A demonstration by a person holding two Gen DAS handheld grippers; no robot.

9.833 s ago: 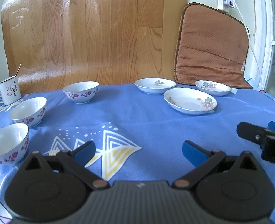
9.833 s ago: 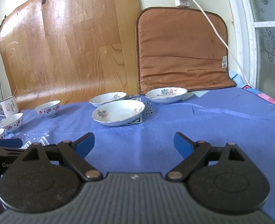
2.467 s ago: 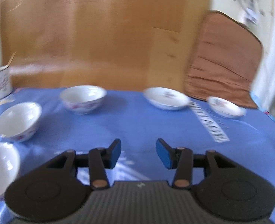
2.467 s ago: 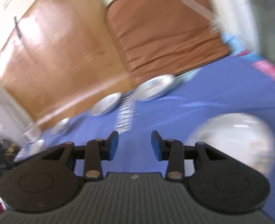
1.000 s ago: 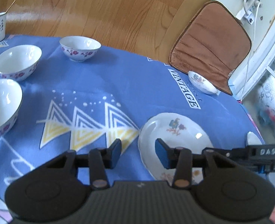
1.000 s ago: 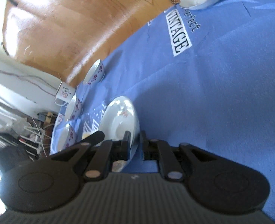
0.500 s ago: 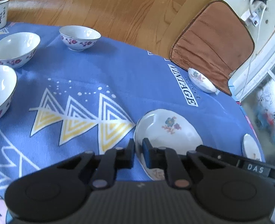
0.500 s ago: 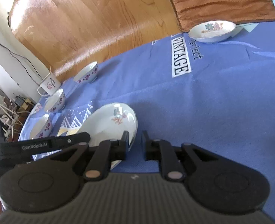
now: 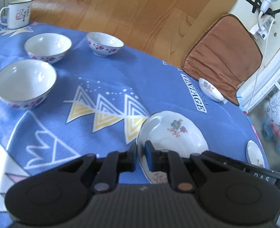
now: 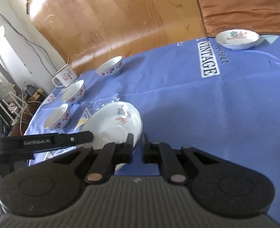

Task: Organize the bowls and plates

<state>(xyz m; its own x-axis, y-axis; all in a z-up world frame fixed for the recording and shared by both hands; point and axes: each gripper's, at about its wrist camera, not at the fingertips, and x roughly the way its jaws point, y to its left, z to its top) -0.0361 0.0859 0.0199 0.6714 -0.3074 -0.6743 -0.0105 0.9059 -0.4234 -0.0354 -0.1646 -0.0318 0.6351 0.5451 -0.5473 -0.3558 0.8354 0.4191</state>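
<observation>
A white plate with a blue and pink flower (image 9: 175,131) (image 10: 115,125) hangs between my two grippers over the blue tablecloth. My left gripper (image 9: 140,153) is shut on its near left rim. My right gripper (image 10: 137,142) is shut on the opposite rim; its black arm (image 9: 254,172) shows at the lower right of the left wrist view. Three white bowls with purple flowers (image 9: 26,83) (image 9: 47,46) (image 9: 104,43) stand at the far left. A small floral plate (image 9: 210,90) (image 10: 236,38) sits by the brown cushion. Another plate (image 9: 255,154) lies at the right edge.
A white enamel mug (image 9: 16,16) (image 10: 65,76) stands at the far left corner of the table. A brown cushion (image 9: 223,57) leans against the wall behind the small plate. The tablecloth (image 10: 216,104) carries yellow triangles and a "VINTAGE" print. Cables lie on the floor left of the table.
The left jaws, open around the plate's rim a second ago, have shut on it. Both grippers have shifted with the plate towards the bowls, and the right view has rolled level.
</observation>
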